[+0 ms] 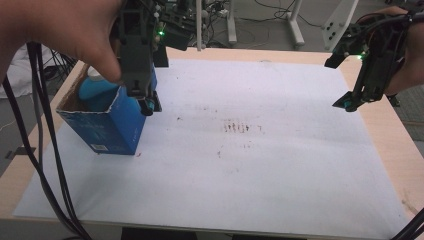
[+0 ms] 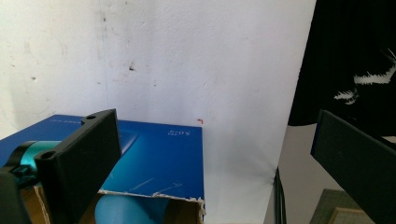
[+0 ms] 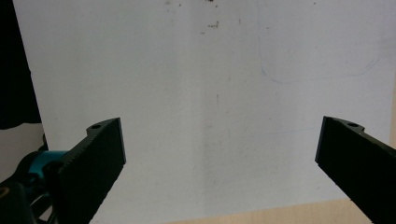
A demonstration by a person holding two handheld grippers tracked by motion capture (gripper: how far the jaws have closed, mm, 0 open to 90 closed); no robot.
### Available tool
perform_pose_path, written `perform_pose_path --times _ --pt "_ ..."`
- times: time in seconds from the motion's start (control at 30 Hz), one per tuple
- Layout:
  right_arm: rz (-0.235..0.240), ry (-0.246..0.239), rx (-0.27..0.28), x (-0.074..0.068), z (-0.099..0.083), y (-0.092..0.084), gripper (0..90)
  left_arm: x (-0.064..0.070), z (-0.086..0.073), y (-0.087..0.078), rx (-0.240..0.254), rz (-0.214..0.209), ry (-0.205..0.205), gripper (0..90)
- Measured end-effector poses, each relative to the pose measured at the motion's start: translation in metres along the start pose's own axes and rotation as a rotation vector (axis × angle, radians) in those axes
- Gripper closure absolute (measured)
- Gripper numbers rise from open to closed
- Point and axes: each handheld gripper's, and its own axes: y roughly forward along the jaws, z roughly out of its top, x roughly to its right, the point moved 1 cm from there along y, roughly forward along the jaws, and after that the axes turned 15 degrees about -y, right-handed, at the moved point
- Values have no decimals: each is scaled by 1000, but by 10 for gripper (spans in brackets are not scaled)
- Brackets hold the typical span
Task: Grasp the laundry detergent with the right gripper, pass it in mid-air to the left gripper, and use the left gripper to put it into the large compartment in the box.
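The left gripper (image 1: 148, 102), jaws apart, hangs over the blue carton's (image 1: 112, 127) open mouth; the right gripper (image 1: 350, 102), also apart, is well away.

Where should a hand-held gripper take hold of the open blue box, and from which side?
Judging by its pose, from above, on the right-hand wall at the torn top edge. The blue box stands upright with its top open, so that thin wall offers a rim for one jaw inside and one outside. The left hand-held gripper, jaws apart, already hangs there.
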Motion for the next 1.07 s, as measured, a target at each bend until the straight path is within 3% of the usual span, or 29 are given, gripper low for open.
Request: perform_pose_path --times 0.1,1.07 --pt "7 -3 -19 -2 1 3 9 1 0 -1 1 2 5 17" --pt "18 0 -20 -4 -3 12 9 5 7 5 -13 -16 15 17"
